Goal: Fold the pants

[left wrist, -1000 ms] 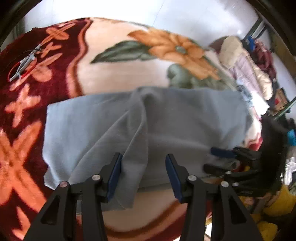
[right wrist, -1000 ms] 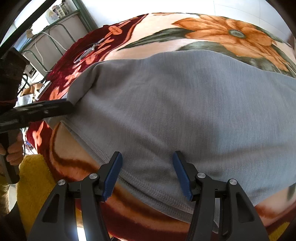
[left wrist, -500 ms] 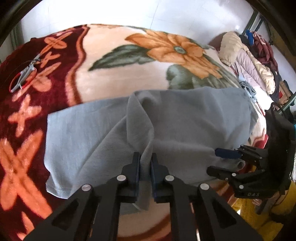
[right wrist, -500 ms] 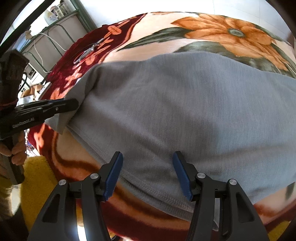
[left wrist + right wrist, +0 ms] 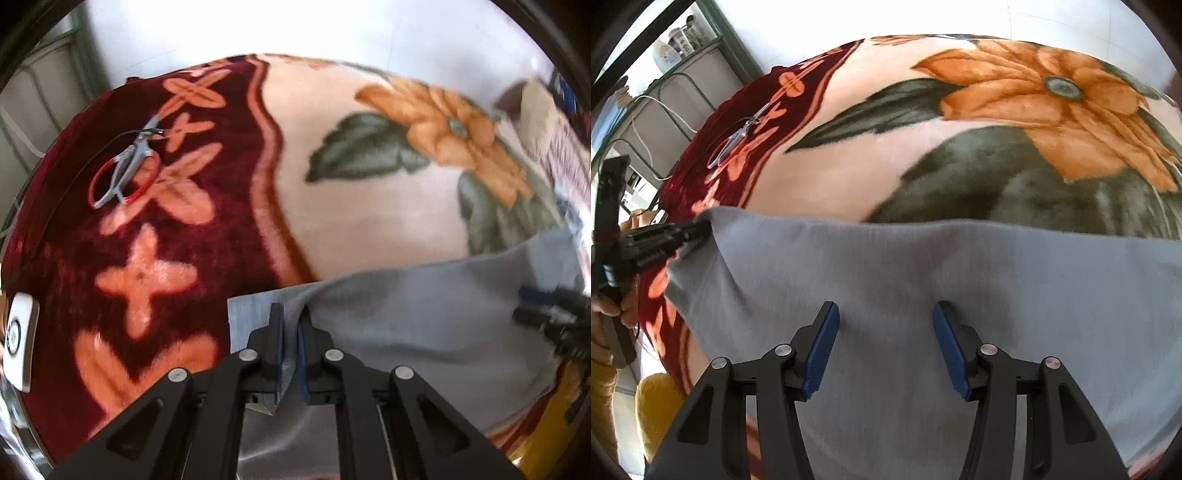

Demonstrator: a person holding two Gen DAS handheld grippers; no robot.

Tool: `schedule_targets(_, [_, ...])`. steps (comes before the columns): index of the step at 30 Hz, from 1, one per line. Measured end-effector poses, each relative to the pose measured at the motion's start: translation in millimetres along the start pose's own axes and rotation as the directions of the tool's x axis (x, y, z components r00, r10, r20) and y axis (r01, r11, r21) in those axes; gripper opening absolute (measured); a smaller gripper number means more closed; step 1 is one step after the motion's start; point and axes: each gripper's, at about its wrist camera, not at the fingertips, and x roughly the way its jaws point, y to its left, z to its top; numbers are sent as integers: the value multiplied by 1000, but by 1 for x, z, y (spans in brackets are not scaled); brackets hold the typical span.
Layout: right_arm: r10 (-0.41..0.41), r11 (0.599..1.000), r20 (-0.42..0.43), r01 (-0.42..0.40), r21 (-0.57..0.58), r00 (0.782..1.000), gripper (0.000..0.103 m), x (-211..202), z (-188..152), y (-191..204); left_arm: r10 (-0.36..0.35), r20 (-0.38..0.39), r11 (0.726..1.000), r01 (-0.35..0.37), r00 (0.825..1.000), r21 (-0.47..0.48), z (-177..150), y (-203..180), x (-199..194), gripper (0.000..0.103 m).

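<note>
Grey pants (image 5: 424, 321) lie on a floral blanket (image 5: 362, 221). My left gripper (image 5: 290, 332) is shut on a fold of the grey cloth and holds it lifted; it also shows at the left of the right wrist view (image 5: 683, 236), pinching the cloth's corner. My right gripper (image 5: 884, 332) is open over the pants (image 5: 960, 288), its jaws wide apart with cloth under them. It shows blurred at the right edge of the left wrist view (image 5: 546, 314).
Scissors with red handles (image 5: 125, 173) lie on the dark red part of the blanket, far left; they also show in the right wrist view (image 5: 738, 136). A white device (image 5: 18, 339) sits at the left edge. A shelf rack (image 5: 665, 92) stands beyond the bed.
My left gripper shut on the fold of pants, then pulled it toward the near left, drawing the cloth off the far part of the blanket. My right gripper stayed open.
</note>
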Motion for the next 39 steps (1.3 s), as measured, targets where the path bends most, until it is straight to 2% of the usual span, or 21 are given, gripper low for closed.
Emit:
schedule_targets(1, [-8, 1000, 0, 8, -10, 1000, 55, 3, 2, 2, 19, -10, 1000, -19, 1000, 22, 0, -2, 6, 8])
schedule_targets(3, [-30, 999, -3, 30, -33, 1000, 55, 8, 4, 5, 74, -10, 997, -73, 997, 39, 1, 0, 14, 20])
schedule_targets(5, [-51, 997, 4, 51, -56, 999, 55, 11, 3, 8, 136, 2, 990, -136, 991, 34, 1, 5, 17, 25])
schedule_targets(8, [-83, 992, 23, 85, -93, 996, 55, 13, -1, 14, 238, 15, 971, -239, 971, 0, 4, 21, 14, 26])
schedule_targets(10, [-107, 989, 28, 109, -99, 994, 55, 11, -2, 18, 271, 13, 962, -270, 963, -28, 4, 35, 10, 26])
schedule_targets(12, [-90, 991, 39, 93, -99, 995, 55, 5, 0, 23, 248, 10, 967, -246, 969, -71, 2, 44, 2, 26])
schedule_targets(13, [-48, 992, 56, 54, -117, 997, 55, -1, 2, 29, 215, 12, 972, -213, 977, -99, 1, 48, -3, 26])
schedule_targets(15, [-43, 987, 70, 54, -155, 997, 55, -4, 7, 38, 143, 25, 980, -138, 989, -142, -5, 50, -14, 28])
schedule_targets(19, [-45, 969, 25, 50, -243, 999, 55, 7, 23, 49, 34, 48, 989, -27, 998, -146, -12, 27, -27, 34])
schedule_targets(22, [-83, 951, 5, 81, -299, 997, 54, 14, 34, 48, 31, 19, 994, -29, 999, -105, -18, 0, -25, 36])
schedule_targets(23, [-106, 943, 4, 102, -316, 994, 54, 15, 38, 46, 38, -4, 994, -38, 999, -105, -21, -8, -20, 36])
schedule_targets(26, [-113, 932, -30, 95, -349, 993, 54, 17, 44, 41, -8, -28, 990, 4, 1000, -143, -27, -22, -4, 36])
schedule_targets(30, [-129, 909, -79, 86, -408, 988, 54, 23, 44, 38, 37, 20, 989, -34, 999, -145, -34, -30, 5, 40])
schedule_targets(32, [-139, 893, -101, 80, -443, 985, 51, 29, 41, 41, 22, 36, 986, -16, 999, -165, -36, -25, 6, 40])
schedule_targets(35, [-137, 886, -99, 77, -456, 986, 37, 31, 39, 44, -25, 57, 977, 37, 998, -210, -40, -16, 6, 40])
schedule_targets(37, [-136, 884, -81, 84, -459, 987, 23, 30, 38, 46, -37, 61, 976, 49, 997, -212, -41, -14, 6, 40])
schedule_targets(39, [-143, 881, -74, 93, -463, 987, 23, 31, 38, 48, -37, 65, 976, 50, 997, -210, -41, -15, 5, 40])
